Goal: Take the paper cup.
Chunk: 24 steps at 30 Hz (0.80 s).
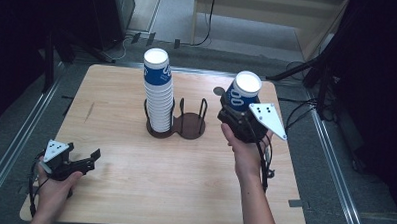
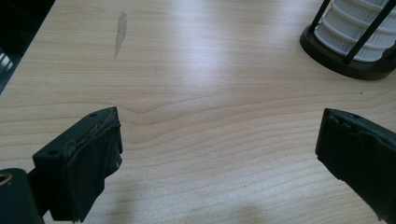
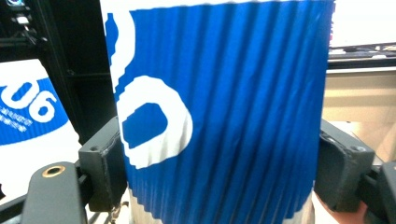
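A tall stack of blue and white ribbed paper cups [image 1: 157, 90] stands upside down in the left ring of a dark two-ring wire holder [image 1: 192, 126] at the table's middle. My right gripper [image 1: 239, 116] is raised right of the holder and shut on a single blue paper cup [image 1: 242, 91], held bottom up; the cup [image 3: 215, 107] sits between both jaws in the right gripper view. My left gripper [image 1: 87, 160] rests low at the table's front left, open, with nothing between its fingers [image 2: 88, 158]. The stack's base [image 2: 355, 28] shows at the upper right of the left gripper view.
The wooden table [image 1: 133, 190] has bare room in front and at the left, with a faint grey smear [image 2: 120, 32] on its left part. The holder's right ring holds no cup. A small dark disc [image 1: 218, 91] lies near the back right. Cables and stands surround the table.
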Each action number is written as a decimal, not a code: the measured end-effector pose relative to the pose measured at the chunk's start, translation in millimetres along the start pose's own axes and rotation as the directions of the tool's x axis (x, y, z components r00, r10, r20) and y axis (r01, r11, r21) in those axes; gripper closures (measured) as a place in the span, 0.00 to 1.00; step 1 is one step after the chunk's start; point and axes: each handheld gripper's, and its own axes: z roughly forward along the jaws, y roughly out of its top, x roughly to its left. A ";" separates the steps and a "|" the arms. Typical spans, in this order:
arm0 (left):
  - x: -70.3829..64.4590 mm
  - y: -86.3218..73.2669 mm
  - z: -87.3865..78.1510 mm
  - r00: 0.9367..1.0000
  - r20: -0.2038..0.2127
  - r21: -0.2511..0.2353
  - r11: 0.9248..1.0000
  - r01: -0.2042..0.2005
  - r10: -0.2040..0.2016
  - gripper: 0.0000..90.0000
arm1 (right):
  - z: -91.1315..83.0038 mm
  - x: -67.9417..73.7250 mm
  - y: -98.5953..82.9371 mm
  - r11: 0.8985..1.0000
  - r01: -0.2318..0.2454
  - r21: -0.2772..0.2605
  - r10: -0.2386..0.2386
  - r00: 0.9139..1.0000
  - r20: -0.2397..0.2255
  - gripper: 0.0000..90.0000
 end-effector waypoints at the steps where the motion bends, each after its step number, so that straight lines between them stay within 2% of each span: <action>1: -0.1 0.0 -0.1 1.000 0.004 -0.011 1.000 -0.001 0.001 0.01 | -2.0 -1.3 -2.0 1.000 0.006 0.000 -0.006 1.000 0.004 0.21; 4: 1.6 0.3 -0.2 0.999 0.043 -0.047 0.999 0.003 -0.001 0.01 | -7.9 -5.8 -7.7 1.000 0.011 0.006 -0.011 1.000 0.015 0.21; 5: 1.6 0.3 -0.2 0.999 0.043 -0.047 0.999 0.003 -0.001 0.01 | -7.9 -5.8 -7.7 1.000 0.011 0.006 -0.011 1.000 0.015 0.21; 7: 4.1 0.3 -0.9 0.998 0.065 -0.071 0.997 0.021 -0.017 0.01 | -12.7 -10.5 -12.5 1.000 0.002 0.011 -0.003 1.000 0.016 0.21; 9: 4.3 0.0 -1.3 0.998 0.062 -0.079 0.996 0.030 -0.025 0.01 | -15.9 -14.6 -16.5 1.000 -0.002 0.014 0.002 1.000 0.023 0.21; 15: 3.1 0.4 -4.8 0.999 0.040 -0.084 0.996 -0.008 0.011 0.01 | -24.4 -24.8 -26.9 1.000 -0.009 0.017 0.008 1.000 0.024 0.21; 18: 4.6 2.0 -6.4 0.999 0.038 -0.093 0.996 0.009 -0.005 0.01 | -28.5 -27.6 -32.5 1.000 0.004 0.028 -0.005 1.000 0.028 0.21; 19: 5.8 4.3 -8.2 0.998 0.044 -0.106 0.994 0.039 -0.035 0.01 | -30.0 -28.2 -34.1 0.999 0.011 0.030 -0.011 1.000 0.026 0.21; 21: 5.5 5.8 -8.7 0.998 0.046 -0.114 0.993 0.043 -0.038 0.01 | -31.6 -28.9 -35.6 0.999 0.014 0.031 -0.015 1.000 0.023 0.21; 24: 2.5 9.2 -9.6 0.999 0.043 -0.113 0.993 0.028 -0.024 0.01 | -36.7 -31.5 -39.5 0.999 0.013 0.033 -0.014 1.000 0.021 0.21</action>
